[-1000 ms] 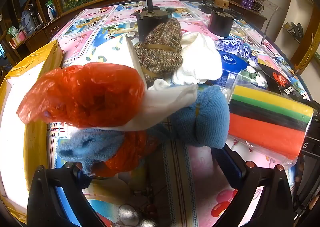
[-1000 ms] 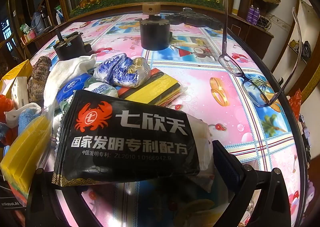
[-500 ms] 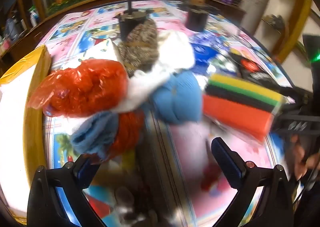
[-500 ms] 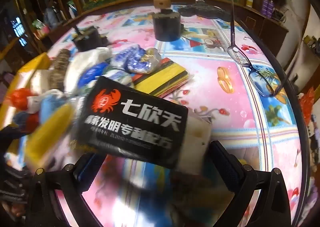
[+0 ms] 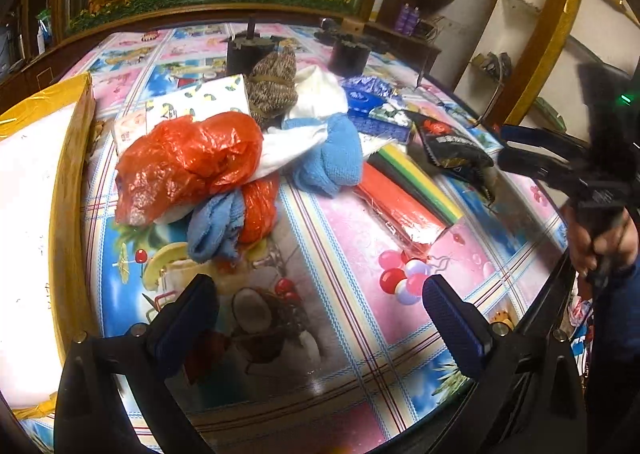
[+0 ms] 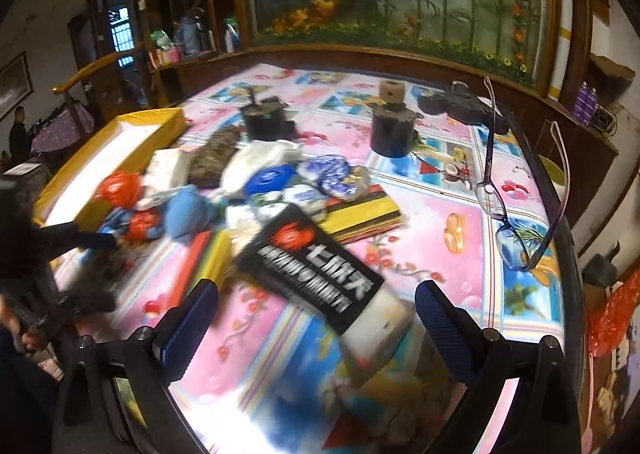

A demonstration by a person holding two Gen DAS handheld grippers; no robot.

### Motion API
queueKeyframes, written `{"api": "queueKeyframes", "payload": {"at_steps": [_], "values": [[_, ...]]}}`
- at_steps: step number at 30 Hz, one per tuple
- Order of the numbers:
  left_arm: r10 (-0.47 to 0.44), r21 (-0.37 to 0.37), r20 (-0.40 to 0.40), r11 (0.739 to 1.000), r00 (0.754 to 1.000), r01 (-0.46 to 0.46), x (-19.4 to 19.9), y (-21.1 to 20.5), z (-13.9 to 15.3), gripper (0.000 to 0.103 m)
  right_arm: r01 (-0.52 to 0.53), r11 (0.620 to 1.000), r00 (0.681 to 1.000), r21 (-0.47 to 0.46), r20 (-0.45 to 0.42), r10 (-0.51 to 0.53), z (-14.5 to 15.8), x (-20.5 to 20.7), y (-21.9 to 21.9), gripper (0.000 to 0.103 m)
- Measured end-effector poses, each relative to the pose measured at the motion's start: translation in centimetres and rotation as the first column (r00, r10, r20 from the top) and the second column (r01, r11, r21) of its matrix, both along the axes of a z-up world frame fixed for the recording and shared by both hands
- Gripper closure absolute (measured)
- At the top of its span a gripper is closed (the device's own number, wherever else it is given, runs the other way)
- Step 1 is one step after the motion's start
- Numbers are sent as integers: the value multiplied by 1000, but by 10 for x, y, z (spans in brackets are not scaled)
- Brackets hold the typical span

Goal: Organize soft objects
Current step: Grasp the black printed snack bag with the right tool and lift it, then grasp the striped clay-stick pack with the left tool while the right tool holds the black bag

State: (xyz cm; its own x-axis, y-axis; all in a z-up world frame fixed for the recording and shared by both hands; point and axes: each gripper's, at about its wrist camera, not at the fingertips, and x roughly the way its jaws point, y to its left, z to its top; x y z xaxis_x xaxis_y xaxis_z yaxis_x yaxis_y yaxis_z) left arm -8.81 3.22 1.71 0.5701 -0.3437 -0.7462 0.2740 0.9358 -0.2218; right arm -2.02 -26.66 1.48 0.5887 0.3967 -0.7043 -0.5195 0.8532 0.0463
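Note:
A pile of soft things lies on the patterned table: an orange plastic bag (image 5: 188, 162), a blue cloth (image 5: 216, 222), a blue knitted piece (image 5: 328, 158), a white cloth (image 5: 316, 98) and a brown knitted hat (image 5: 272, 82). To their right lie a striped sponge pack (image 5: 404, 190) and a black packet (image 5: 452, 150). My left gripper (image 5: 320, 318) is open and empty, short of the pile. My right gripper (image 6: 316, 298) is open, and the black packet (image 6: 320, 278) lies on the table just beyond its fingers. The motion blurs the right wrist view.
A yellow-rimmed box (image 5: 68, 174) with a white inside stands left of the pile. Two black cylinders (image 6: 390, 134) stand at the back, with eyeglasses (image 6: 500, 206) at the right. Blue wrapped packets (image 6: 332, 174) lie behind the black packet. A hand (image 5: 600, 238) holds the right gripper.
Both grippers have drawn back and up from the pile, so more of the table shows. The black packet now sits farther from the right gripper. Both stay open.

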Motion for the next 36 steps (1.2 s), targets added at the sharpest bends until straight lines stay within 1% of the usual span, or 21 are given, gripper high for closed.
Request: {"api": "queueKeyframes", "payload": {"at_steps": [2,5,7,9,11,13,14,16,18,19,20,21,22,23,26,28,30,33,34,35,36], "values": [[-8,11,7,1000,1000,8,-1,-2,0,0,-2,1000,1000,23,-20,3,-6,15,2,3],[-20,23,12,1000,1000,19,-1,-5,1,0,-31,998,994,56,-106,37,-19,27,6,3],[-18,20,13,1000,1000,17,-2,-4,1,0,-49,998,987,48,-148,56,-24,18,11,3],[-13,11,12,1000,1000,13,-1,-2,1,0,-103,993,982,59,-156,111,-19,-3,18,3],[-13,-2,16,1000,1000,13,-1,-1,1,0,-133,990,979,37,-154,137,-17,-25,24,3],[-17,-10,14,1000,1000,17,-2,-1,1,0,-146,989,979,17,-140,147,-16,-36,28,3],[-19,-13,12,1000,1000,19,-2,-1,1,0,-141,990,981,8,-131,141,-17,-39,28,3],[-23,-13,13,1000,1000,23,-1,-1,2,0,-96,995,989,-26,-112,92,-20,-33,26,3],[-17,-7,17,1000,1000,17,-2,-1,2,0,-70,997,990,-27,-126,66,-25,-20,26,3],[-15,-8,20,1000,1000,15,-2,-1,2,0,-65,998,989,-24,-135,61,-26,-15,26,5],[-10,-7,24,1000,1000,10,-3,0,2,0,-59,998,988,-27,-145,54,-31,-11,30,9],[-1,-3,26,1000,1000,1,-4,0,2,0,-58,998,985,-34,-164,52,-34,-7,33,24],[3,-1,25,1000,1000,-3,-4,0,2,0,-54,998,982,-41,-182,46,-37,-4,35,46],[8,2,22,1000,1000,-8,-5,0,1,0,-46,998,981,-33,-192,39,-39,-3,35,55],[27,3,24,1000,999,-27,-9,0,1,0,-14,1000,986,-12,-168,12,-34,-9,28,54],[15,-10,10,1000,1000,-15,-10,-2,4,0,15,999,989,31,-148,-10,-28,-17,14,54],[-6,-53,15,999,1000,7,-14,-5,13,0,54,994,992,92,-118,-43,-20,-27,-4,54],[-39,-97,16,994,999,41,-13,-18,29,1,91,985,993,145,-85,-79,-12,-39,-21,54],[-50,-105,-2,993,999,50,-9,-24,31,3,99,981,993,165,-80,-86,-10,-41,-25,54],[-63,-113,-26,992,998,60,-5,-32,32,10,102,979,993,177,-79,-89,-9,-43,-27,54],[-67,-111,-61,992,996,60,2,-40,30,19,101,977,993,190,-77,-88,-8,-44,-30,54]]}}
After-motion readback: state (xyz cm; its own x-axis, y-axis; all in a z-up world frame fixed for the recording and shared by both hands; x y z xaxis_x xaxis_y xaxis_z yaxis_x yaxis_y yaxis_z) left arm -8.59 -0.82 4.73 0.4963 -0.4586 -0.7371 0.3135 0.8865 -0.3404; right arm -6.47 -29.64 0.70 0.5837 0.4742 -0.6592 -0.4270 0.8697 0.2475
